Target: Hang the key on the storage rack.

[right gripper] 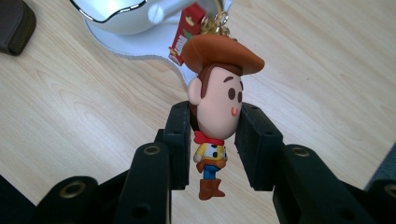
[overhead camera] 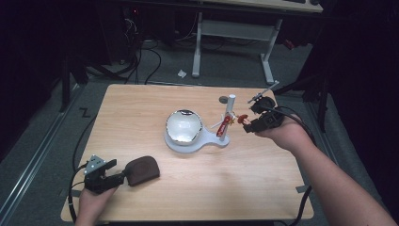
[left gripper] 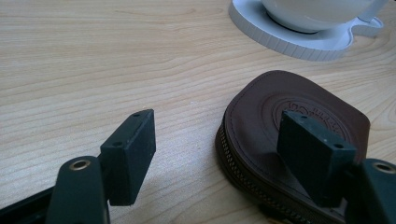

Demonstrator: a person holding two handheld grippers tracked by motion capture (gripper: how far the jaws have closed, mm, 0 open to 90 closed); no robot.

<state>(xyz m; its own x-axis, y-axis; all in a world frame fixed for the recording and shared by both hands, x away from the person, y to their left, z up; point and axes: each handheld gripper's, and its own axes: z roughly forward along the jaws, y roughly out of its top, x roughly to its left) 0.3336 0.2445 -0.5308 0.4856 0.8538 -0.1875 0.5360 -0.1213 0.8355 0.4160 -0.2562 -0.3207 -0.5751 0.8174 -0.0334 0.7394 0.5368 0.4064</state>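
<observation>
The right gripper [right gripper: 212, 135] clamps a cowboy figure keychain [right gripper: 215, 107] beside the white stand [overhead camera: 197, 140], near the desk's right edge; the left gripper [left gripper: 224, 154] gapes, empty, over the brown pouch [left gripper: 299, 140] near the front-left corner.

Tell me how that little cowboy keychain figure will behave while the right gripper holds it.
The cowboy figure looks like moulded rubber, so probably light and grippy; the right gripper clamps its big head. Its small body hangs free below the head, so it may wobble. The gold chain and red tag on top look loose and will likely swing.
</observation>
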